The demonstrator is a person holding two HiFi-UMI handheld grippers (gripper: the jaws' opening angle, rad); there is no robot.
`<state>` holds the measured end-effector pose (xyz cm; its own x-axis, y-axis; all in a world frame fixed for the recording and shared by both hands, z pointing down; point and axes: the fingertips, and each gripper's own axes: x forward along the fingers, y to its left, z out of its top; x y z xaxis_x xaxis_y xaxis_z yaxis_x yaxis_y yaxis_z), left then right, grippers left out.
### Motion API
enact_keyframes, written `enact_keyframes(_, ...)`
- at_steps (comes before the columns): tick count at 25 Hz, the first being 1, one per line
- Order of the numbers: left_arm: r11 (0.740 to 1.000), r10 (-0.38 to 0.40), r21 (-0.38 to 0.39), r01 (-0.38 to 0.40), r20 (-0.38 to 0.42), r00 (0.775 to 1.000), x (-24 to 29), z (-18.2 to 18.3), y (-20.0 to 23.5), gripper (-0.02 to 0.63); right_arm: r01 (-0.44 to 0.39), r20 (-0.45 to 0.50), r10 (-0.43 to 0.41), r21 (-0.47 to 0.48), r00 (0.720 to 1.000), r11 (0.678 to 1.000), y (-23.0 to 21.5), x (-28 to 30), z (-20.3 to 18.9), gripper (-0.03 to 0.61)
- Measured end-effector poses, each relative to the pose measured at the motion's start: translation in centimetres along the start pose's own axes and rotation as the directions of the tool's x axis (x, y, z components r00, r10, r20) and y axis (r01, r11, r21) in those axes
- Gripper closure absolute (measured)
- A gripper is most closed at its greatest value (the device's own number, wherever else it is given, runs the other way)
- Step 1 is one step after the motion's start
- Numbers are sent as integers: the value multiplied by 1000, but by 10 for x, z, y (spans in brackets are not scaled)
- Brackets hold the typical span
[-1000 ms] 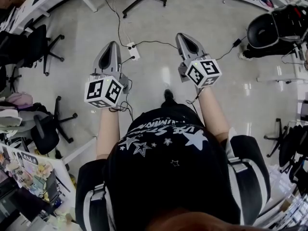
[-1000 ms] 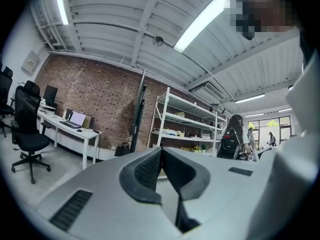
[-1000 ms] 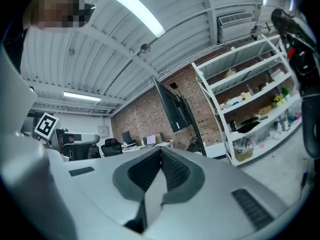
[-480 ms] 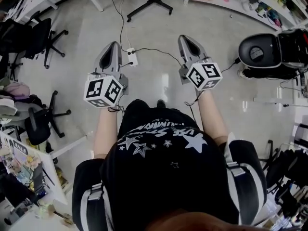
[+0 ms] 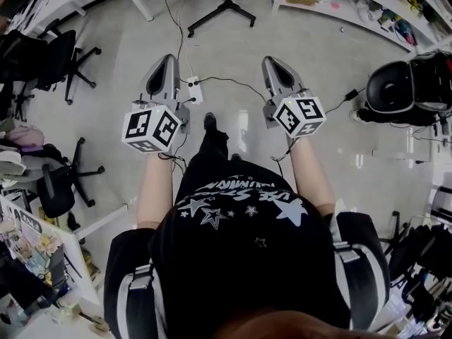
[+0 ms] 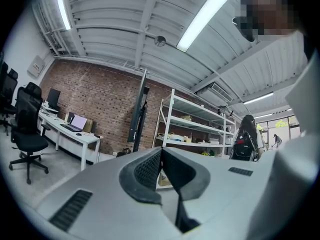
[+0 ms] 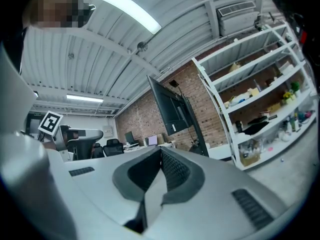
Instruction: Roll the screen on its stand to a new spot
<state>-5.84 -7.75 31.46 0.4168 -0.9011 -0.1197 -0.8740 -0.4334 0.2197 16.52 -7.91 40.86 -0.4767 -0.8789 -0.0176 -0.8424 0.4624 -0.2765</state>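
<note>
The task has hardly begun: nothing yet has hold of the screen (image 6: pixel 139 109). It is a tall dark panel on a black stand (image 7: pixel 199 134), and it stands just to the left of the white shelf rack (image 6: pixel 195 129), in front of the brick wall (image 6: pixel 95 99) that also backs the rack. Both gripper views show it well apart from the jaws, across open floor (image 5: pixel 318 62).

The left hand-held gripper (image 5: pixel 167 69) has its jaws pressed together with nothing between them. The right hand-held gripper (image 5: pixel 275 68) is the same: pads meeting at the tip and empty. In the head view both are held out ahead of the person, side by side and pointing towards the rack's end of the room. One shoe (image 5: pixel 210 121) is set forward between them.

Almost everything appears to be left to do:
- close the gap to the screen beside the rack
- open the jaws and take hold of the stand or its upright
- roll it away from the rack to the new spot and let go

A power strip (image 5: pixel 192 88) and its cables lie on the floor between the person and the rack, and the stand's wheels would probably need to avoid them.
</note>
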Motion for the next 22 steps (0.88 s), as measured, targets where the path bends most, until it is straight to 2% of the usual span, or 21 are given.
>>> enact_keyframes(6,998,-57,-17,58,6,998,44,5,15,603,43,20,-43,-14,999,999,-19,33,14,574)
enact_keyframes(14,997,-64,-46,64,16,998,110,16,76,603,57,30,-55,-71,998,996,-26,122,36,574)
enact_keyframes(19,996,-73,-47,75,26,997,145,30,118,603,168,102,-160,-77,982,983,-36,171,64,574)
enact_keyframes(22,995,-86,-53,88,43,995,164,39,141,603,202,123,-191,-83,974,976,-40,198,73,574)
